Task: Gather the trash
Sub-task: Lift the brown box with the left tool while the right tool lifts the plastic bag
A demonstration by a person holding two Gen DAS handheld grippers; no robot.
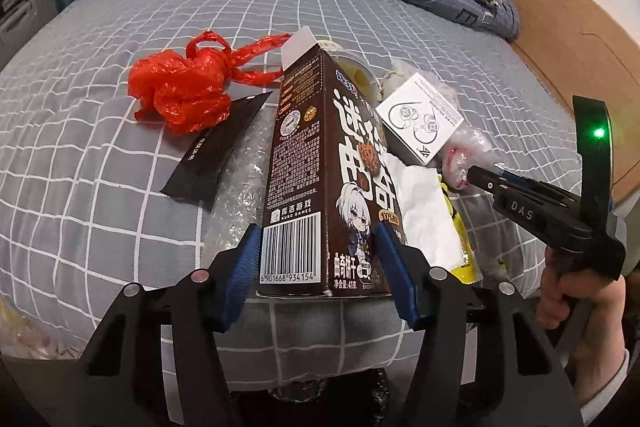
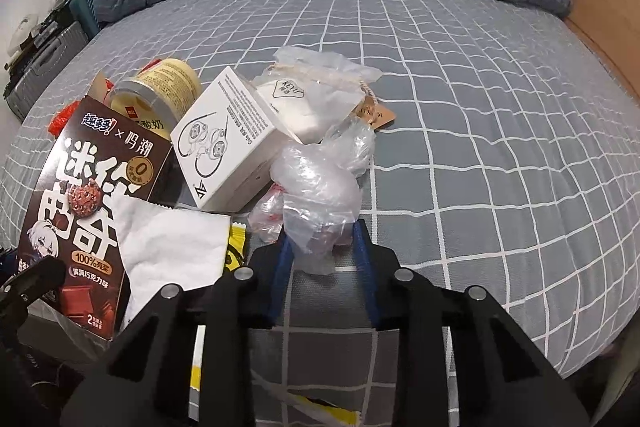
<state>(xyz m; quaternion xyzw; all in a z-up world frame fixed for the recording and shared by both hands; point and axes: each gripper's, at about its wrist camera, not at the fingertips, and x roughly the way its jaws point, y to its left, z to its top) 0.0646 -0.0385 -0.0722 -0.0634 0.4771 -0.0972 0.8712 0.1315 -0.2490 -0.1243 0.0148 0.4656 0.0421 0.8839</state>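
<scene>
On the grey checked bedsheet (image 1: 100, 155), the litter is bunched around the brown cookie box (image 1: 320, 179), which serves as the anchor here. Far to the left of the box lies a crumpled red plastic bag (image 1: 184, 87), and between them a black wrapper (image 1: 216, 151) rests on a sheet of bubble wrap (image 1: 236, 187). The left gripper (image 1: 320, 267) has its blue pads against both long sides of the box near the barcode end, pinching it, probably because the stiff carton gives flat faces to grip. Behind the box a yellow yoghurt tub (image 2: 160, 87) lies on its side. Just right of the box a white tissue (image 2: 172, 247) drapes over its edge, with a yellow wrapper (image 1: 460, 239) beneath, and a white earphone box (image 2: 228, 139) leans against the pile. Further right, the right gripper (image 2: 324, 247) has its fingers around a wad of clear plastic bag (image 2: 320, 195); they appear to be closing on it, though whether the film is truly clamped cannot be told from either view. A soft bag like this likely needs a deep bite to avoid slipping. Beyond it lies a white drawstring pouch (image 2: 304, 103) with a tan tag (image 2: 376, 115).
</scene>
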